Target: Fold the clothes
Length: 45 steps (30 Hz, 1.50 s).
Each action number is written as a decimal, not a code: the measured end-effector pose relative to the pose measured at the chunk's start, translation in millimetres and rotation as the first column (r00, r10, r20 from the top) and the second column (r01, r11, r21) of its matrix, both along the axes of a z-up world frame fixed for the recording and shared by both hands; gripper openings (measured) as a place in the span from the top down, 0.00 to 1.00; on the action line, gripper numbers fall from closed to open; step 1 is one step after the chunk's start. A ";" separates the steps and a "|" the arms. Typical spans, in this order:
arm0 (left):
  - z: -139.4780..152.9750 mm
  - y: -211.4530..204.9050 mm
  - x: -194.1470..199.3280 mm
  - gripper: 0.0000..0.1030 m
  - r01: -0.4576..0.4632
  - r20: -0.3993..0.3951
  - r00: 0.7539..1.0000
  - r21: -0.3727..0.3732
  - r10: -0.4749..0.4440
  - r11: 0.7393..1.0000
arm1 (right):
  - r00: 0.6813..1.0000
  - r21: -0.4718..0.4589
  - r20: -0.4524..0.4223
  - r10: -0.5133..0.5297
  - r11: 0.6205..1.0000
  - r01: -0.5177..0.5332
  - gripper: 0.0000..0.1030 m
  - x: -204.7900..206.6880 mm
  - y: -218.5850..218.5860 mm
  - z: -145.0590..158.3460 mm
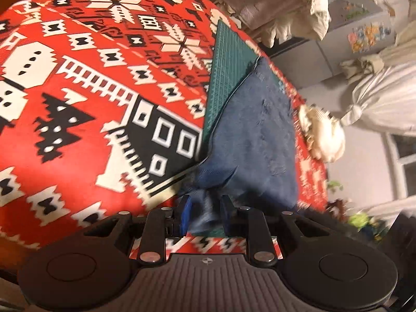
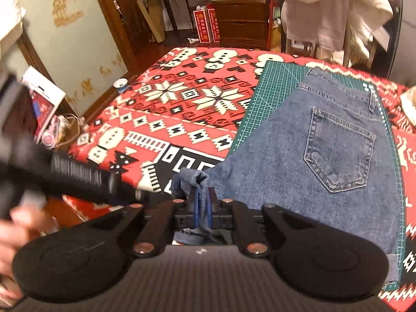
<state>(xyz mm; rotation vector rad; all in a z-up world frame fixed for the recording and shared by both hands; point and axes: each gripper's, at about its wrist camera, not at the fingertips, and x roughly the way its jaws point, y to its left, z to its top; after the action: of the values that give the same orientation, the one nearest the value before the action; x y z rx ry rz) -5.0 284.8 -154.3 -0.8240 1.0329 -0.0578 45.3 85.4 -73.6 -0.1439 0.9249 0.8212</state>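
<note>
Right gripper [image 2: 202, 197]: both blue fingers [image 2: 195, 209] pressed close together on a bunched corner of the jeans [image 2: 325, 161]; a small roll of denim stands up just ahead of the fingertips; more loose denim shows below, between the finger bases.

From that pinch the jeans spread ahead and to the right of the right gripper, lying flat, back side up; the back pocket [image 2: 340, 150] sits ahead-right with its stitching plain; the waistband is at the far end.

The jeans rest mostly on a green cutting mat [image 2: 275, 88], whose gridded bare part shows ahead and slightly left of the denim; the mat lies on a red patterned cloth [image 2: 166, 109] covering the table, ahead-left of the right gripper.

Left gripper [image 1: 205, 208]: fingers [image 1: 186, 209] partly apart with a fold of the jeans [image 1: 257, 135] between them; whether the pads actually bite the cloth cannot be told, the frame being blurred; the denim runs ahead and right from the fingertips, over the green mat [image 1: 228, 59]; red cloth [image 1: 78, 83] fills the left side.

In the right wrist view the other tool's black body [image 2: 75, 176] crosses low at left, just beside the right gripper; a blurred hand [image 2: 18, 231] at the left edge.
</note>
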 end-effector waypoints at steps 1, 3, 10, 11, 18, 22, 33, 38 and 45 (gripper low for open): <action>-0.4 -4.0 0.3 0.78 0.007 -0.003 1.000 0.028 -0.007 1.000 | 1.000 0.005 -0.012 -0.003 1.000 0.003 0.94 3.9 -2.1 0.6; -1.5 -11.2 1.5 0.78 0.019 -0.004 1.000 0.073 -0.018 0.997 | 0.999 0.014 -0.032 -0.013 1.000 0.014 0.94 9.3 -5.3 1.0; -5.7 -31.1 11.6 0.94 0.074 -0.009 0.997 0.226 -0.074 0.971 | 0.995 0.050 -0.097 -0.037 0.998 0.042 0.94 16.4 -12.2 -2.7; -3.8 -30.2 7.9 0.95 0.074 0.006 0.997 0.230 -0.078 0.970 | 0.994 0.051 -0.101 -0.037 0.998 0.042 0.94 16.9 -11.7 -2.6; -5.1 -13.6 -12.3 0.96 0.045 0.043 0.998 0.189 -0.054 0.981 | 0.990 0.076 -0.138 0.005 0.997 0.005 0.94 13.8 -3.7 -1.8; -13.3 -6.9 -15.3 0.98 0.036 0.022 0.999 0.161 -0.040 0.986 | 0.984 0.040 -0.176 0.039 0.999 -0.033 0.94 7.1 10.5 -18.9; 15.9 -27.0 -27.9 0.95 0.100 0.142 0.981 0.234 -0.135 0.967 | 0.975 0.090 -0.221 0.010 0.996 0.010 0.94 28.4 0.5 -2.4; 2.1 -24.3 -8.8 0.94 0.091 0.149 0.983 0.132 -0.110 0.987 | 0.974 0.076 -0.225 0.018 0.997 -0.001 0.94 31.7 1.2 -0.2; 4.8 -14.4 4.5 0.84 0.085 0.136 0.987 0.047 -0.091 0.995 | 0.984 0.028 -0.143 0.111 0.994 -0.108 0.88 -2.8 -21.6 -3.2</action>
<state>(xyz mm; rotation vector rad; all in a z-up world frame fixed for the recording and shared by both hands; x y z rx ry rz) -0.5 270.5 -149.5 -0.7266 0.9364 -0.1659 42.5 63.8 -76.8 -0.1197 1.0513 0.9518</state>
